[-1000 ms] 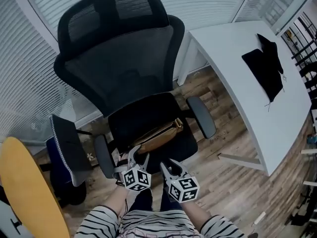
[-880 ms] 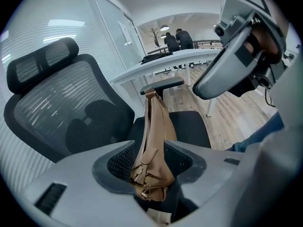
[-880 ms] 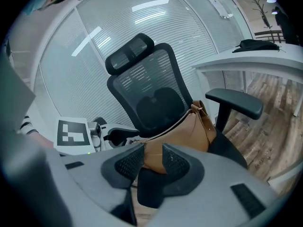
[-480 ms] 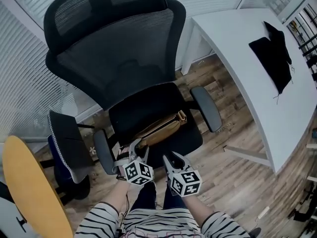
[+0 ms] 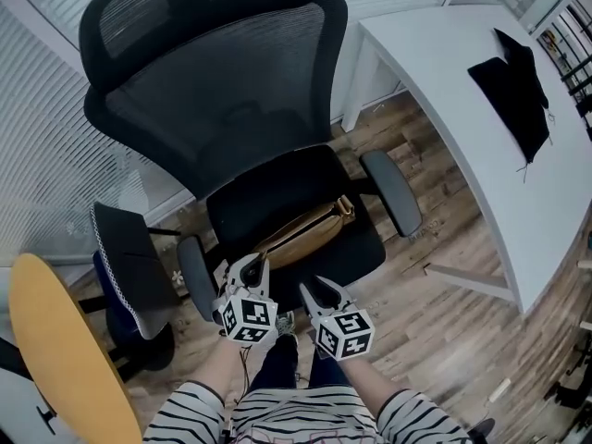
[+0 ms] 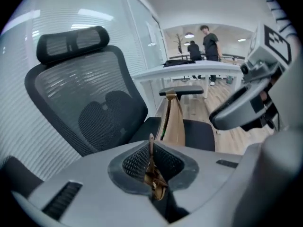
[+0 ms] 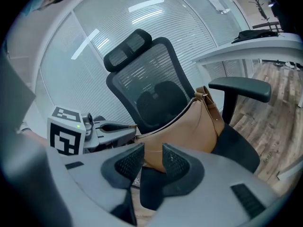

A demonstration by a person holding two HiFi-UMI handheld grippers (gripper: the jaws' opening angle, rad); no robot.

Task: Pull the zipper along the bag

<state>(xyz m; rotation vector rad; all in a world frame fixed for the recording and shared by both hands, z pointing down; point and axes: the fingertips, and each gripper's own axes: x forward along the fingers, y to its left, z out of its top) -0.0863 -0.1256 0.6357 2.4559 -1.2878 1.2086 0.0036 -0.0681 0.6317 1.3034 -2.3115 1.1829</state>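
As the soft bag (image 5: 301, 237) will likely slump, your left claw (image 6: 150, 159), just pinched shut on its small zipper pull (image 6: 154, 179), needs the open, empty right claw (image 7: 150, 161) bracing its end.

Striped sleeves (image 5: 199, 413); grey left tool (image 5: 252, 266) and right tool (image 5: 317, 294) carry marker cubes (image 5: 248, 317).

The left hand-held gripper (image 6: 150, 161) has just closed on the zipper pull (image 6: 154, 179).

Most of the zipper pull (image 6: 154, 179) is hidden inside the left gripper (image 6: 150, 150); the table (image 5: 444, 91) is cut off.
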